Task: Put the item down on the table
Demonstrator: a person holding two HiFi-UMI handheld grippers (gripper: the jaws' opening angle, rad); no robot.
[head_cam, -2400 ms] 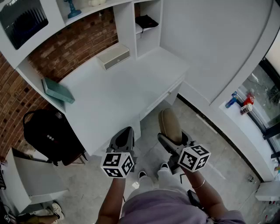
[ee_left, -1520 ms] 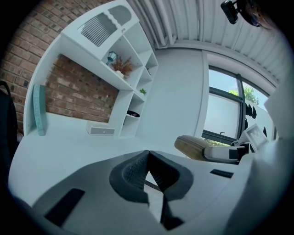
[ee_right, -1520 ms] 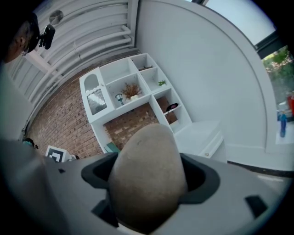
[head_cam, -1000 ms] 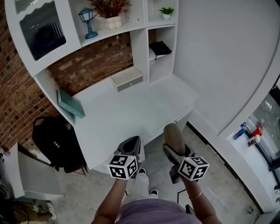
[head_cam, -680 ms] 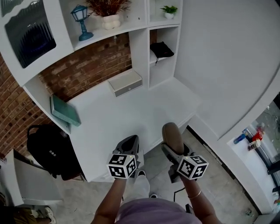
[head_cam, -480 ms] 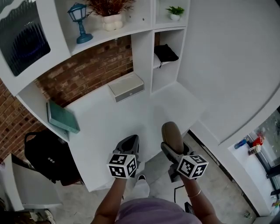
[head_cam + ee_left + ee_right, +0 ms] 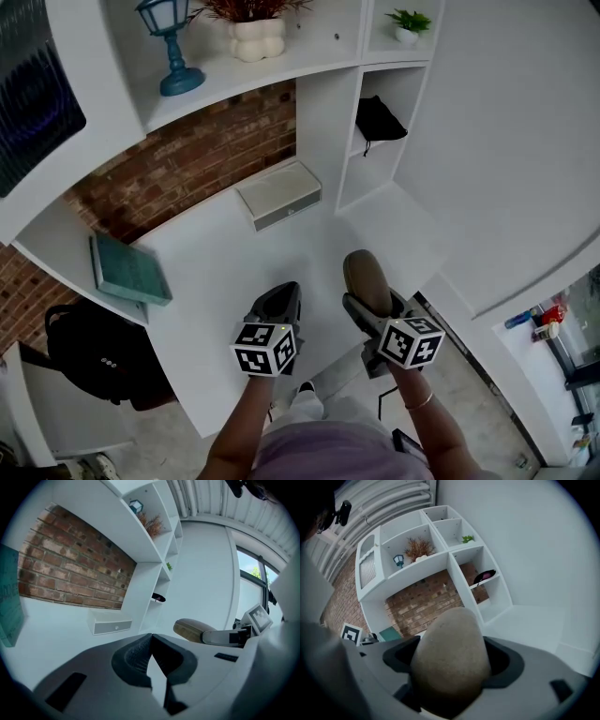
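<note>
Blue lantern (image 7: 159, 17) on shelf (image 7: 309, 56); teal book (image 7: 131, 270); black backpack (image 7: 94, 361).

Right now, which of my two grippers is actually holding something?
The right gripper: its jaws clamp a tan rounded item. The left gripper has its jaws shut together, empty.

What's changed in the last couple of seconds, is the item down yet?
Both grippers have moved forward, from over the floor to over the table. The right gripper stays shut on the tan oval item, which has not been released. The left gripper stays shut and empty.
</note>
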